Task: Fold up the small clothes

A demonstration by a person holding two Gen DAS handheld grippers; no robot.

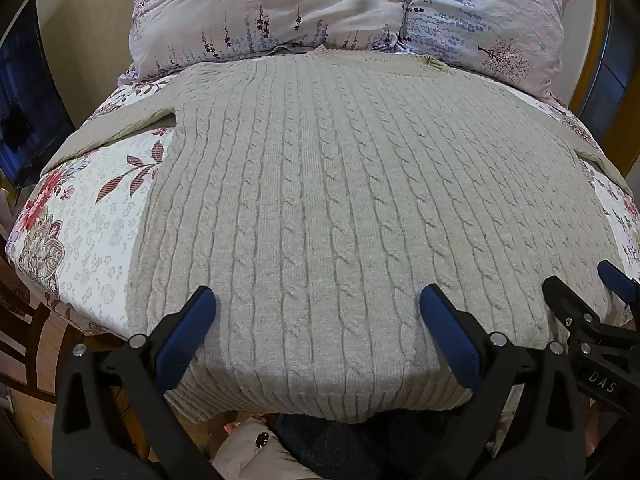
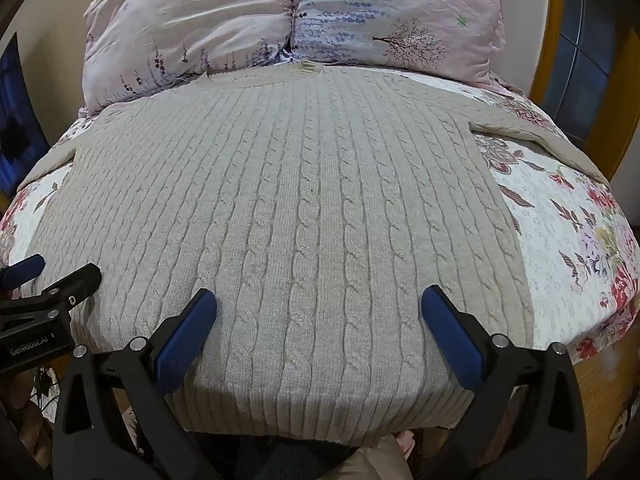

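The sweater is a thick beige knit, matt and fuzzy, with raised cable ribs running down it and a finer ribbed band at its hem. The bedcover under it is smooth, thin printed cloth with a floral pattern, matt as well. The pillows wear soft, finely crinkled cloth (pale pink, with printed sprigs). The left gripper and the right gripper are matt black plastic with small shiny metal rivets, and their fingers carry blue pads with a fine woven-looking grain. The frame by the window looks like glossy varnished wood.
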